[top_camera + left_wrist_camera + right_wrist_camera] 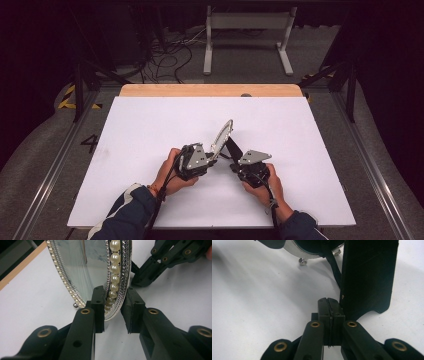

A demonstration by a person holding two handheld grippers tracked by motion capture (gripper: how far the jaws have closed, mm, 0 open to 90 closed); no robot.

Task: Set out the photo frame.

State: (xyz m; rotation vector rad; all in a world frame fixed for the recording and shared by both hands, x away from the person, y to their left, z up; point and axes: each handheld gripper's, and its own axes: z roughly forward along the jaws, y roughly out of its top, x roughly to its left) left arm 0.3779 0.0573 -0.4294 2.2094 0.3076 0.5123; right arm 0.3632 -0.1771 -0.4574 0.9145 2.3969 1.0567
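An oval silver picture frame [221, 136] with a pearl border stands tilted near the middle of the white table top [150, 130]. In the left gripper view its glass [82, 265] rises just ahead. My left gripper [113, 305] has a pad on each side of the frame's lower rim and presses on it. From the high view this gripper [214, 155] comes in from the left. A black stand flap [369, 275] props up the frame's back. My right gripper [329, 302] is shut, pad against pad, with its tips right beside the flap's lower corner.
A strip of bare wood [210, 90] runs along the table's far edge. Beyond it, on the floor, stand a white metal rack [247, 30] and loose cables [165, 55]. Metal rails [45, 170] flank the table.
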